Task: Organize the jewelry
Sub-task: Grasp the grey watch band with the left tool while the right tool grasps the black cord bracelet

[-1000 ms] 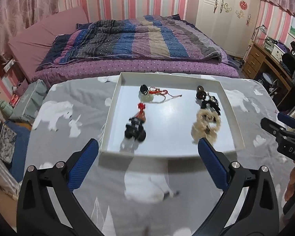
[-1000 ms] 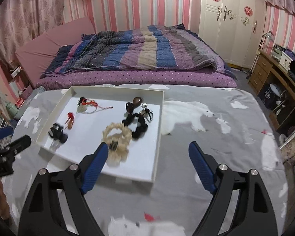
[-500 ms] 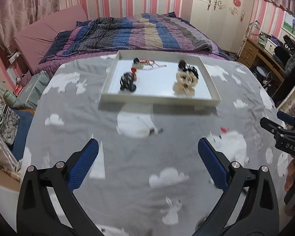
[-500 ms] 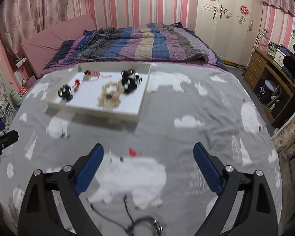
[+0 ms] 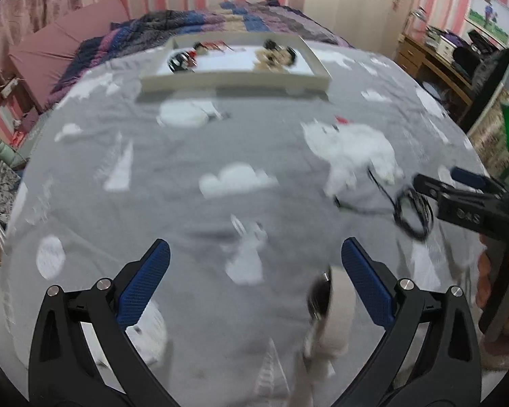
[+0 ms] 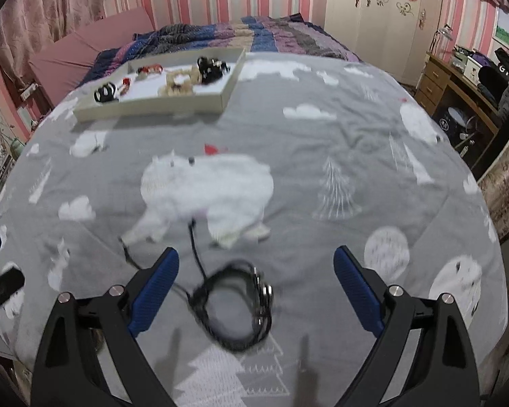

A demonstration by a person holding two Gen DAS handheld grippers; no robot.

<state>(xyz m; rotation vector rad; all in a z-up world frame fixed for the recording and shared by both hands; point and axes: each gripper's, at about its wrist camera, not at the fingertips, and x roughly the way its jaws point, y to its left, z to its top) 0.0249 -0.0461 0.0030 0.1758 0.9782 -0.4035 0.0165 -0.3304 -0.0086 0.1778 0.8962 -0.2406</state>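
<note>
Right gripper (image 6: 256, 271): black frame, blue ribbed pads, jaws spread wide, nothing pressed between them; it hangs over the grey bedspread (image 6: 322, 156), pointing steeply down. Held by a hand (image 5: 492, 281) seen at the edge of the left wrist view.

Left gripper (image 5: 254, 264): same make, jaws likewise wide apart and empty, pointing down at the same bedspread.

Landmark: white tray (image 6: 152, 108), shallow and rectangular, lying on the bedspread at its far side, towards the striped quilt (image 6: 254, 34).

Inside the tray: a pale beaded bracelet (image 6: 180, 83) near the middle; a black beaded piece (image 6: 212, 68) just behind it; a second dark beaded piece (image 6: 105, 93) at the end nearest the pink headboard; a small red item (image 6: 149, 68) at the back. Blur hides finer detail.

Outside the tray: a black cord necklace (image 6: 234, 308), coiled in a loop with small metal beads on one side, well apart from the tray on the near part of the bedspread. It lies below and between the right gripper's pads, untouched, its loose end trailing back towards the tray across a white bear print.

Also outside: a pale object with a dark patch (image 5: 325, 308), well apart from the tray, just inside the left gripper's right-hand pad; too blurred to identify.
</note>
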